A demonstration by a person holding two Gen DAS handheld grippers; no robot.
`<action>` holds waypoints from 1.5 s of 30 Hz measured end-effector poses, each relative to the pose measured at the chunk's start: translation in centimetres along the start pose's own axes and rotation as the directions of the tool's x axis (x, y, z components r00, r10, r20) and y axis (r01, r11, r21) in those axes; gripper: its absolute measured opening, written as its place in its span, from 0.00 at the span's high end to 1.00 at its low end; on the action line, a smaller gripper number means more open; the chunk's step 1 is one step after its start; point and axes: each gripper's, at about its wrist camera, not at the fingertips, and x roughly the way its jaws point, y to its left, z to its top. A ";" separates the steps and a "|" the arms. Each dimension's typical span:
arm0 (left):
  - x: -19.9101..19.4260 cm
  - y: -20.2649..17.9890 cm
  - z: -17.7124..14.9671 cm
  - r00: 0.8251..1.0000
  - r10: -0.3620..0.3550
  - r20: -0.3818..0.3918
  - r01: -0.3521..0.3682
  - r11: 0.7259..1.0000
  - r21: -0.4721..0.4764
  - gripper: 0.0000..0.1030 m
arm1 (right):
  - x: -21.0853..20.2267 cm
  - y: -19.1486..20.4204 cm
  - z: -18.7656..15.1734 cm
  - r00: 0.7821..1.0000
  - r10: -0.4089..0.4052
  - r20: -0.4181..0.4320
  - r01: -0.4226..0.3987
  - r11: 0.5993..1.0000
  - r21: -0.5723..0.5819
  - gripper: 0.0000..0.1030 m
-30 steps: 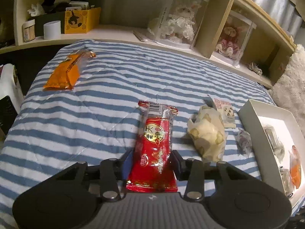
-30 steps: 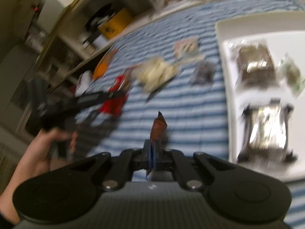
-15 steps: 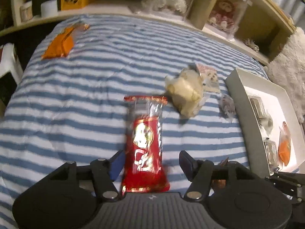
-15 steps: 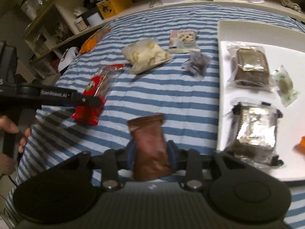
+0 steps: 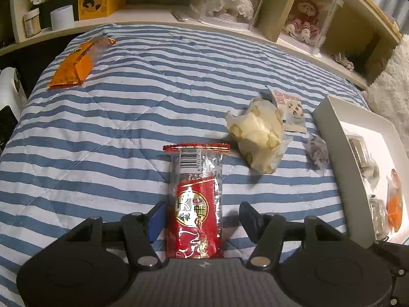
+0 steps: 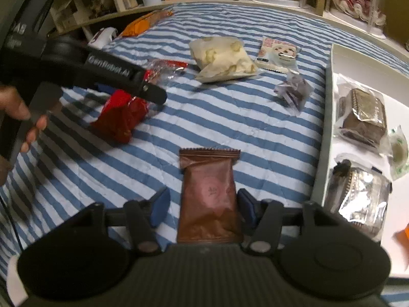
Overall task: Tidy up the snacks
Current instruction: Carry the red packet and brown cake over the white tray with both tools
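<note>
My left gripper is open, its jaws apart on either side of a red snack packet that lies on the striped blanket. The packet also shows in the right wrist view under the left gripper. My right gripper is open around a brown snack packet lying flat between the fingers. A white tray at the right holds several wrapped snacks. It also shows in the left wrist view.
On the blanket lie a cream bag, a small pink cookie packet, a crumpled clear wrapper and an orange packet at far left. Shelves with a yellow box and doll cases line the back.
Both grippers have opened. The left let go of the red packet. The right turned its brown packet flat, then released it onto the blanket beside the tray.
</note>
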 end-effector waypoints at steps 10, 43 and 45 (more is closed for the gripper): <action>-0.2 -0.1 -0.2 0.999 0.040 0.011 -0.040 0.999 0.022 0.58 | 0.1 0.0 -0.1 1.000 -0.016 -0.004 0.016 1.000 0.003 0.50; -11.4 -5.7 -1.0 0.956 -0.112 0.271 0.110 0.994 0.023 0.60 | -12.1 -5.3 1.9 0.960 -0.049 0.277 0.014 0.992 0.127 0.55; -11.7 -6.8 -0.9 0.951 -0.132 0.278 0.125 0.991 0.044 0.60 | -12.9 -6.0 1.9 0.956 -0.061 0.287 0.023 0.991 0.135 0.55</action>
